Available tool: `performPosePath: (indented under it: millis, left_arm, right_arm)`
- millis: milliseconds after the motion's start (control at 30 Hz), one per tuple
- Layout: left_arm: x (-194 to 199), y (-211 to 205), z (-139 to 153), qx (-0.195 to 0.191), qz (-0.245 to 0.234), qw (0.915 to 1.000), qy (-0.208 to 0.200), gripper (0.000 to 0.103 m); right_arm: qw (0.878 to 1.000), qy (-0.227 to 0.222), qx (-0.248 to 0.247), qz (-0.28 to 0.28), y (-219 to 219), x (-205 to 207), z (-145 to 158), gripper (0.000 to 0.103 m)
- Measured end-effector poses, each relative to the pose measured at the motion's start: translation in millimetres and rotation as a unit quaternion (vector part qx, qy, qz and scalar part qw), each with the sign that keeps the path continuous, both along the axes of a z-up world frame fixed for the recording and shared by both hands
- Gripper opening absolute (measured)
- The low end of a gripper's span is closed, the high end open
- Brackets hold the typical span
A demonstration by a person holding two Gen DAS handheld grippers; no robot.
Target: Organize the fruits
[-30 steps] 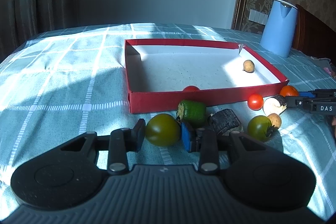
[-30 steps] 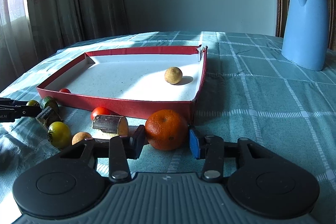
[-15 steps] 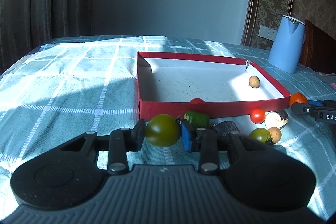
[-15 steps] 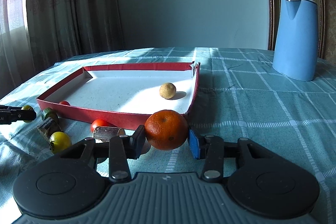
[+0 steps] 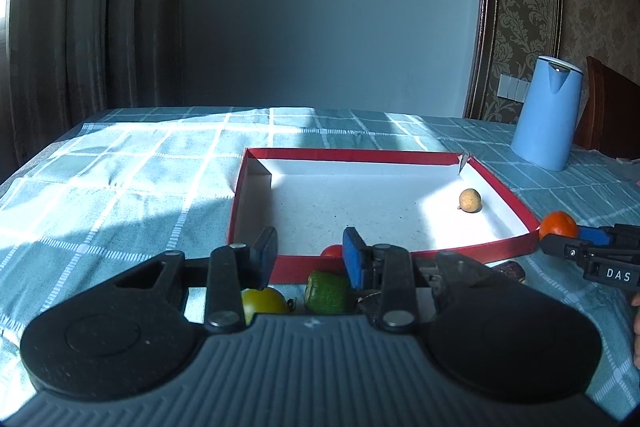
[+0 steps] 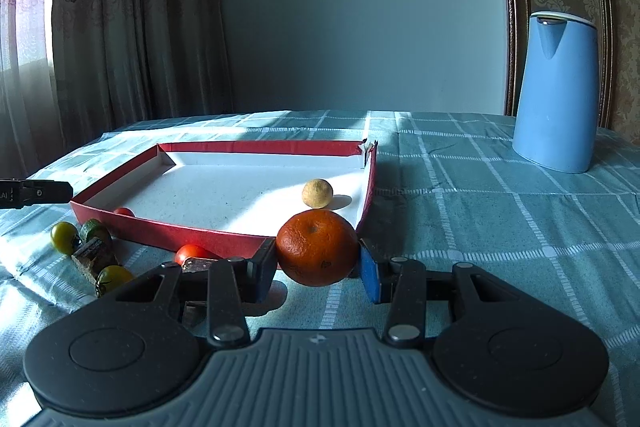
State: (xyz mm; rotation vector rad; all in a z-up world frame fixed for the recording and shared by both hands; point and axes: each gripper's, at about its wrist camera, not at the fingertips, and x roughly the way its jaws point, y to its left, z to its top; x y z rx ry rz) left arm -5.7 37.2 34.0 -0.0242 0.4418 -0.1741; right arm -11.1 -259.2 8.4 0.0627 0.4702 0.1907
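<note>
Fruit sits both inside and outside the red tray (image 5: 384,157), a shallow white-floored box on the checked cloth of the counter (image 6: 480,227). In the left wrist view its long axis runs from 9 to 3 o'clock. The tray holds two things. A tan round fruit (image 6: 317,193) lies alone near the right wall, toward the 2 o'clock corner in the left wrist view. A red tomato (image 5: 332,251) rests against the inside of the near wall. The right hand-held gripper (image 6: 317,263) is clamped on the mandarin (image 6: 318,247), one pad on each flank, just outside the tray's near right corner. The mandarin's stem dimple faces up and slightly toward the camera. The left hand-held gripper (image 5: 310,253) has its pads apart with nothing between them, and the gap shows only the tray's near wall. Below it on the cloth, at about 6 o'clock, lie a yellow-green tomato (image 5: 264,301) and a stubby green piece (image 5: 326,291). In the right wrist view a dark cane piece (image 6: 94,255) lies at 8 o'clock, its long axis slanting from 10 to 4. A second yellow-green tomato (image 6: 112,277) and another red tomato (image 6: 192,254) are beside it. A blue kettle (image 6: 556,93) stands upright at 2 o'clock, well apart from the tray.
</note>
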Motion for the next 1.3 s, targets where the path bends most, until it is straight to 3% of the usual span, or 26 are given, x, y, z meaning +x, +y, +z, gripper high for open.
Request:
performPosePath:
  millis: [133, 400, 700, 867, 967, 1167, 1300]
  left_arm:
    - [8.6, -17.6, 1.2, 0.022, -0.004, 0.9997, 0.000, 0.032]
    - [24.5, -27.9, -1.3, 0.017, -0.013, 0.9997, 0.009, 0.032]
    - [18.5, 26.8, -3.3, -0.014, 0.015, 0.9995, 0.023, 0.031]
    - [10.1, 42.7, -23.6, 0.003, -0.012, 0.9983, 0.057, 0.033]
    - [3.7, 39.7, -30.2, 0.009, -0.027, 0.9980, 0.056, 0.037]
    - [7.1, 25.4, -33.9, 0.047, -0.017, 0.9972, 0.056, 0.041]
    - [19.6, 27.1, -39.6, 0.037, -0.014, 0.9960, 0.080, 0.040]
  right_arm:
    - [1.000, -0.005, -0.006, 0.004, 3.8, 1.6, 4.3, 0.043]
    - [0.999, -0.026, -0.025, 0.019, 19.7, 12.1, 18.2, 0.043]
    - [0.998, -0.040, -0.035, 0.040, 37.5, 30.7, 28.2, 0.043]
    - [0.998, -0.025, -0.032, 0.045, 36.1, 33.9, 22.2, 0.043]
    - [0.998, -0.026, -0.030, 0.044, 36.0, 32.8, 21.9, 0.043]
    - [0.998, -0.024, -0.028, 0.045, 36.3, 30.9, 20.3, 0.043]
    - [0.998, -0.023, -0.030, 0.049, 37.7, 30.1, 19.3, 0.043]
